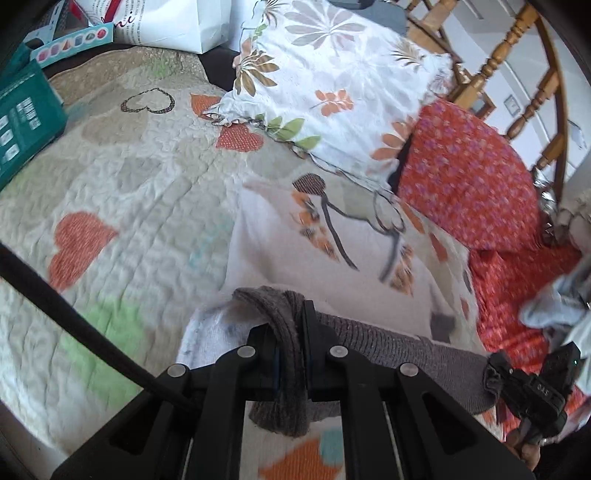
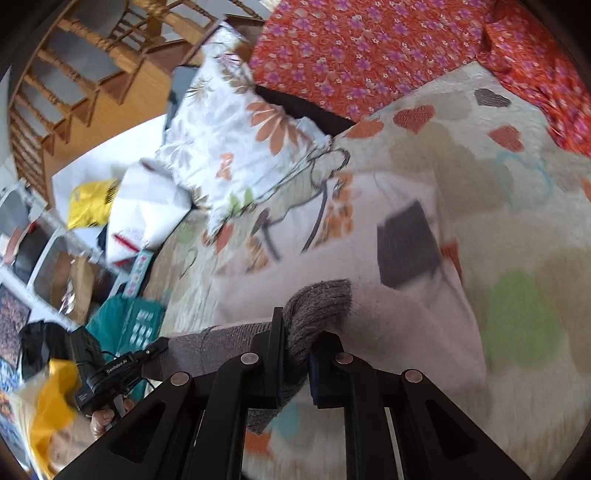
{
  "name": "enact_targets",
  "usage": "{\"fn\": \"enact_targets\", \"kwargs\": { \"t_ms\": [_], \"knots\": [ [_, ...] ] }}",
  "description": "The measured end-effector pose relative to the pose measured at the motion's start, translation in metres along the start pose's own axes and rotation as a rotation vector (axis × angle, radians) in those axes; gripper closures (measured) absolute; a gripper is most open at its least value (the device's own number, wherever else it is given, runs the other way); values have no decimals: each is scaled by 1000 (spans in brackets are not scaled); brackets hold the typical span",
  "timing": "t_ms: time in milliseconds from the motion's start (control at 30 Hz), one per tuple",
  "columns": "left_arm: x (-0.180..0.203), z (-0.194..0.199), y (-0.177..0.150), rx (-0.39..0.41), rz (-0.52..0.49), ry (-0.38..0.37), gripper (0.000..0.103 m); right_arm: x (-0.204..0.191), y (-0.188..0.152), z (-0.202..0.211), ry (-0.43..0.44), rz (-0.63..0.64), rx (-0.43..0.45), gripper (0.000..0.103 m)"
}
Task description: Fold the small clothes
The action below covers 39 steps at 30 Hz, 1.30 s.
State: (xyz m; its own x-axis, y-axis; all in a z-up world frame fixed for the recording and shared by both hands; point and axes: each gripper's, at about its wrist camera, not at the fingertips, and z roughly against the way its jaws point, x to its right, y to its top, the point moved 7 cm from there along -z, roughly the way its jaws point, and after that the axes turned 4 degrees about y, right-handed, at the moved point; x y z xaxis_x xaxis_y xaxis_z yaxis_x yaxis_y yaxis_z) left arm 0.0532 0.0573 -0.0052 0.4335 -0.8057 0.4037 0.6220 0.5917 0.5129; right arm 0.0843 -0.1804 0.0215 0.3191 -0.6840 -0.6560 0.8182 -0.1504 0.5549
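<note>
A small white garment with a grey knitted hem, orange flowers and a dark patch hangs stretched over the quilted bed. My left gripper is shut on one end of the grey hem. My right gripper is shut on the other end of the hem. The hem runs between them. The right gripper shows at the lower right of the left wrist view. The left gripper shows at the lower left of the right wrist view.
A quilt with hearts covers the bed. A floral pillow and a red flowered cushion lie at the far side. A teal box, a white bag and wooden rails are around.
</note>
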Motion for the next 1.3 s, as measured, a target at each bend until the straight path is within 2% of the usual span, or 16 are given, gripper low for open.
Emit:
{"fn": "enact_targets", "kwargs": {
  "t_ms": [100, 233, 333, 367, 400, 433, 500, 533, 567, 667, 933, 967, 1067, 1200, 1300],
  "knots": [
    [3, -45, 21, -35, 17, 34, 94, 21, 25, -35, -50, -20, -20, 92],
    [1, -90, 29, -89, 10, 66, 93, 57, 47, -80, -122, -51, -66, 89],
    [-3, -107, 38, -107, 51, 52, 90, 81, 61, -102, -73, -132, -76, 87],
    [-5, -107, 45, -90, 80, 36, 88, 87, 67, -107, -38, -167, -70, 81],
    [-6, -104, 52, -67, 101, 21, 77, 90, 74, -110, -11, -197, -59, 72],
    [-7, -101, 58, -47, 114, 12, 62, 94, 83, -111, 14, -223, -34, 66],
    [-10, -88, 72, 20, 151, -9, 42, 93, 98, -108, 7, -215, 23, 33],
    [-12, -82, 76, 50, 164, -7, 37, 92, 104, -104, -13, -196, 49, 27],
    [-13, -76, 79, 69, 168, 4, 36, 89, 108, -102, -30, -177, 66, 24],
    [-13, -71, 78, 59, 137, 33, 36, 85, 111, -97, -60, -140, 69, 24],
    [-18, -65, 57, 21, 54, 92, 36, 78, 92, -91, -169, -48, 30, 25],
    [-20, -65, 53, 11, 53, 94, 36, 80, 89, -90, -176, -47, 24, 30],
    [-21, -69, 42, -22, 38, 96, 36, 90, 84, -89, -190, -53, 9, 62],
    [-16, -85, 28, -78, -41, 141, 36, 98, 80, -94, -183, -55, -2, 64],
    [-29, -102, 23, -121, -41, 236, 36, 86, 64, -113, -98, -37, -95, 62]
  ]
}}
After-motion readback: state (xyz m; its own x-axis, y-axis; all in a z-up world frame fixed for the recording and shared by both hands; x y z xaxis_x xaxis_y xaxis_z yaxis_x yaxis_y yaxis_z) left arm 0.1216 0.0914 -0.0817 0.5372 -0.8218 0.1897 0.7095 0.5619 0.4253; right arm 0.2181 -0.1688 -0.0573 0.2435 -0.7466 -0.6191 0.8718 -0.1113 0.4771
